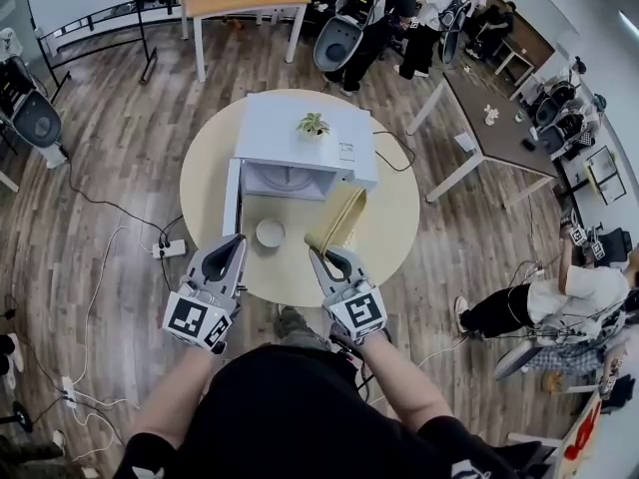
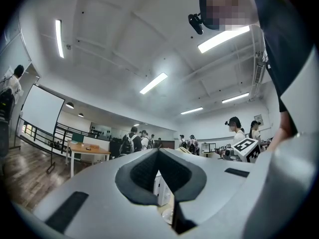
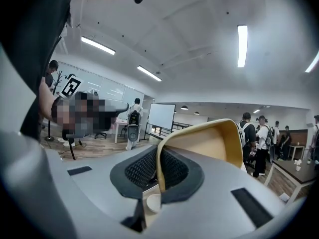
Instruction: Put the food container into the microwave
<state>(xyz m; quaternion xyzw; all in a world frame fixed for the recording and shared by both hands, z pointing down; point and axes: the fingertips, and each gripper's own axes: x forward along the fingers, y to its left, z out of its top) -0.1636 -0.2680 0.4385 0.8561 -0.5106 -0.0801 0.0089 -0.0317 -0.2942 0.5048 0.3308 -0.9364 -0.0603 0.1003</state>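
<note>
Microwave: door swung wide, cavity facing the person, ready
Food container: tilted in the air just before that opening
Right gripper: clamped on the container's rim, carrying it
Left gripper: jaws together, empty, waiting beside

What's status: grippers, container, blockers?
Right gripper shut on food container rim, short of microwave. Left gripper shut, empty. Door open; white bowl on table beside container.
</note>
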